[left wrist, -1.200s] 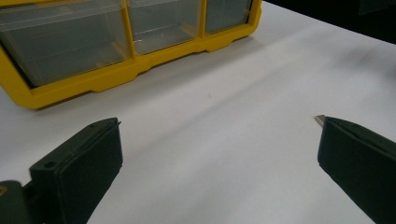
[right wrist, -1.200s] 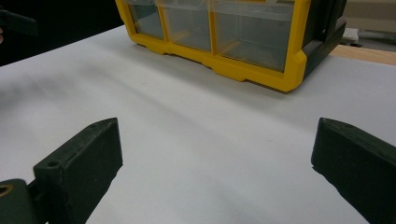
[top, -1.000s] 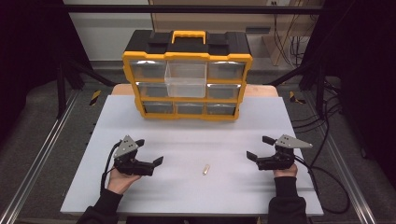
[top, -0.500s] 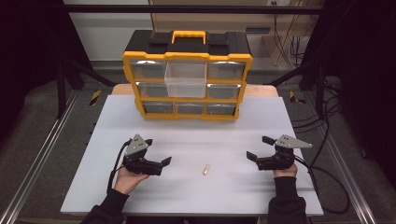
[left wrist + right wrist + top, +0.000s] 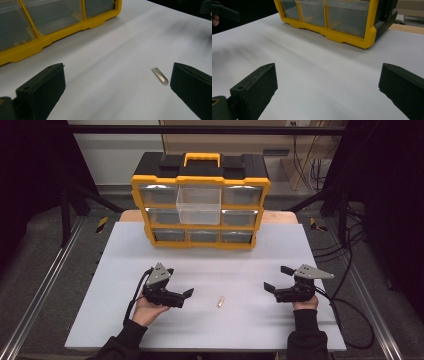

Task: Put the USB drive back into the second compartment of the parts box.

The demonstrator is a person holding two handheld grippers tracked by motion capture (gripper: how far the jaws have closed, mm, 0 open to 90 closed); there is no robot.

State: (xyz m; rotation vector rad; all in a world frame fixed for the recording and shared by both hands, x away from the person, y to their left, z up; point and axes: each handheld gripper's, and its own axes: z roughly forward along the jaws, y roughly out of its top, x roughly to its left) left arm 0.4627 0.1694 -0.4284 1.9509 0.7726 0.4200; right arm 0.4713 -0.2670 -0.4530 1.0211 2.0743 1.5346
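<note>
The person is getting ready to pick up a small metal pin (image 5: 220, 301). The pin is lying flat on the white table (image 5: 320, 330), near the front, between the two grippers.

The left gripper (image 5: 186, 298) is sitting just left of the pin, low over the table. Its jaws are wide apart and holding nothing. In the left gripper view, the pin (image 5: 160, 75) is lying just beside the jaw on the right of that view, not in the middle of the gap. It does not seem to be touching the jaw.

The right gripper (image 5: 277, 279) is waiting farther off on the other side. Its jaws are wide apart too, and nothing is between them.

So the step in hand looks like the reach for the pin. The grab is not yet done. For the next move, the left gripper would need to slide sideways a little, so the pin sits in the middle of the gap. Then the jaws can close on it. The pin is thin and flat on the table, so the jaws would have to go very low. It might slip or roll away.

A yellow box (image 5: 200, 240) with many little drawers is standing at the back of the table. One clear drawer (image 5: 199, 206) in the top row is sticking out, open. The pin may be going in there.

Nothing is lying between the left gripper and the pin. The box is well apart from both grippers.
</note>
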